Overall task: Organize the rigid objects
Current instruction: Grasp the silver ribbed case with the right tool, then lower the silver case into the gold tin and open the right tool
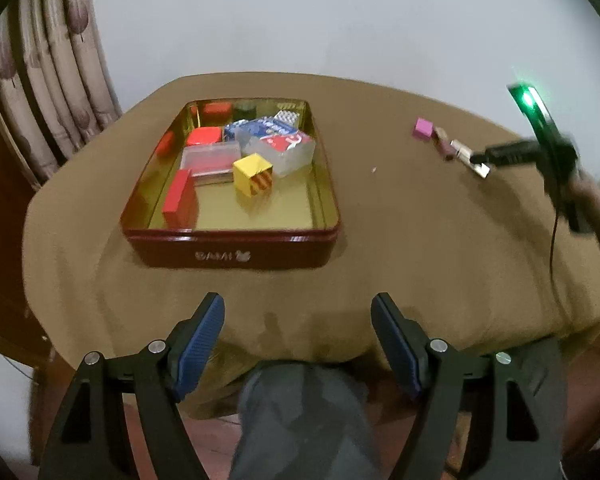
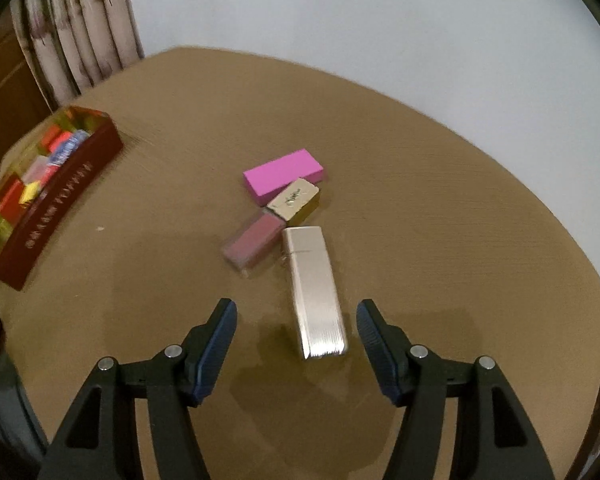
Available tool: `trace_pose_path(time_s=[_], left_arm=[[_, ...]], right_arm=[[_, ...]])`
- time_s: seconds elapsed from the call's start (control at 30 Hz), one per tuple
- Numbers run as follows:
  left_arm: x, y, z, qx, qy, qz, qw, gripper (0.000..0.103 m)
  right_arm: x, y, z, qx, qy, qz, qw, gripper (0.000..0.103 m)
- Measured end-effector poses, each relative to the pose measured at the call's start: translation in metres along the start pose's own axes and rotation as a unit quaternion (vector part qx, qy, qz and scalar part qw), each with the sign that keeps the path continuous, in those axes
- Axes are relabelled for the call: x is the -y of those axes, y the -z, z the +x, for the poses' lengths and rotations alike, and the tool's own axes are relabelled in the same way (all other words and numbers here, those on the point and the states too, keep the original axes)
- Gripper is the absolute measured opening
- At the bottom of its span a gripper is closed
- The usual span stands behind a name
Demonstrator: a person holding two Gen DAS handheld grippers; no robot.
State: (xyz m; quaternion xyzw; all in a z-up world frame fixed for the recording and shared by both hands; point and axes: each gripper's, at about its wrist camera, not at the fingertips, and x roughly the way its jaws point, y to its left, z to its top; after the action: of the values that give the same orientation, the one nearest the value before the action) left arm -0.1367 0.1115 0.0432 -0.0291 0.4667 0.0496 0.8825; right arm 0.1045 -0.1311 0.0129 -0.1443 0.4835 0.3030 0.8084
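**Tin half filled, four pieces left on the cloth**

Brown cloth covers the surface (image 2: 420, 208), with a pale wall and a patterned curtain (image 1: 56, 64) behind it.

Nearest in the left wrist view, the left gripper (image 1: 298, 344) hangs over the near edge with its fingers spread wide and nothing between them, above a person's grey-clad knee (image 1: 300, 412). Just beyond stands the red tin (image 1: 228, 254), gold inside and lidless so things can be dropped in from above. It holds the sorted pieces: a yellow cube (image 1: 254, 176), red boxes (image 1: 180, 198), a clear case (image 1: 210, 160) and blue-printed packs (image 1: 268, 128), crowded toward its far half, so the near part of its floor is bare for more.

In the right wrist view, the right gripper (image 2: 296, 336) points steeply down, fingers likewise wide apart and gripping nothing. The near end of the silver box (image 2: 316, 296) lies flat between them, untouched; its long narrow shape runs along the fingers' line, so I judge it the likely next pick. Beyond it, touching or nearly so, lie a mauve box (image 2: 254, 242), a small gold box (image 2: 296, 200) and a pink box (image 2: 282, 174), a loose cluster well apart from the tin and not yet sorted.
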Motion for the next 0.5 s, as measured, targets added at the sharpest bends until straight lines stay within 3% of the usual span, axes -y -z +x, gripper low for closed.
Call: trace_pose_path(time_s=[0.07,0.1,0.13,0.3,0.4,0.5], left_arm=[[0.001,0.005,0.001,-0.005,-0.003,0.005,1.0,0.072],[0.001,0.007,0.002,-0.008,-0.003,0.006,0.9999,0.072],[0.0,0.008,0.004,-0.012,-0.005,0.006,0.9999,0.072],[-0.01,0.011,0.004,-0.018,-0.006,-0.007,0.9998,0.072],[-0.021,0.016,-0.003,-0.009,-0.007,-0.021,0.9997,0.075],[-0.033,0.023,-0.007,-0.005,-0.015,-0.041,0.999,0.079]], right_arm=[[0.001,-0.008,0.01,-0.012,0.009,-0.007,1.0,0.064],[0.003,-0.012,0.017,-0.027,0.008,-0.006,1.0,0.057],[0.007,-0.011,0.024,-0.041,0.006,-0.004,0.999,0.032],[0.007,-0.012,0.029,-0.069,0.026,0.016,0.997,0.029],[0.008,0.003,0.013,-0.069,0.035,0.061,0.995,0.029],[-0.007,0.017,-0.022,-0.032,-0.023,0.077,0.996,0.029]])
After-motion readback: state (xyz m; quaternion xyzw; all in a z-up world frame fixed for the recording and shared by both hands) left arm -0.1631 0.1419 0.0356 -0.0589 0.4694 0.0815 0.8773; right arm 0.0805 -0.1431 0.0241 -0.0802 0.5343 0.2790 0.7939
